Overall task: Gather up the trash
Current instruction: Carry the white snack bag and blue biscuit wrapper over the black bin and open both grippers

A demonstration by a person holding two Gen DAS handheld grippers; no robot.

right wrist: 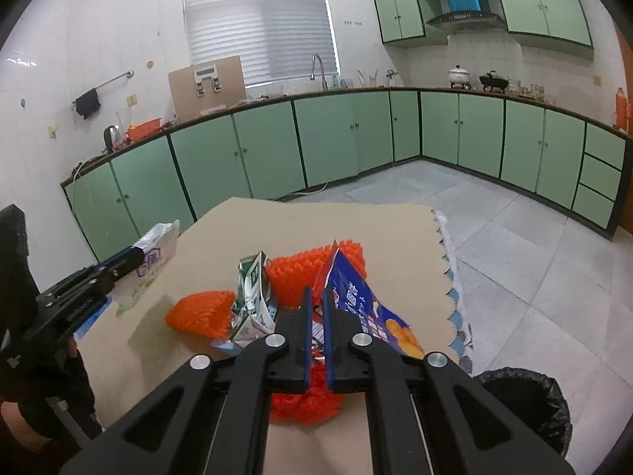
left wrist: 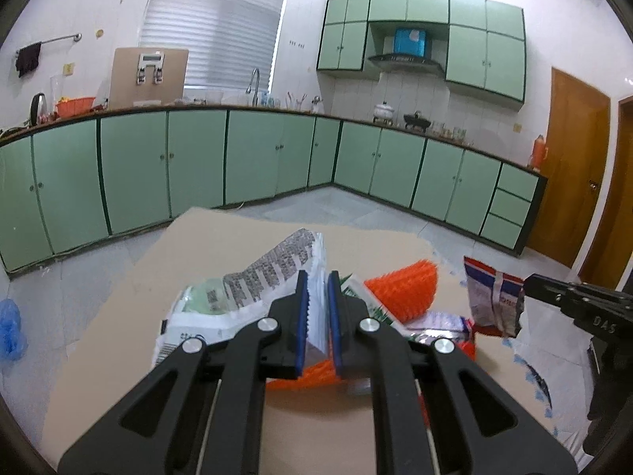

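Cardboard sheet (right wrist: pixel 300 229) covers the table and carries the trash pile, probably to keep the mess in one spot for pickup. Bin (right wrist: pixel 526 407) with a black liner sits on the floor just off the sheet's right edge, a likely drop point. Orange foam nets (right wrist: pixel 201 312) and a crushed green carton (right wrist: pixel 253 289) lie loose mid-sheet. Left gripper (left wrist: pixel 317 316) is nearly closed, clamping a white printed bag (left wrist: pixel 277 273) lifted off the sheet. Right gripper (right wrist: pixel 315 328) is likewise nearly closed, pinching a blue snack bag (right wrist: pixel 368 308) above the nets.
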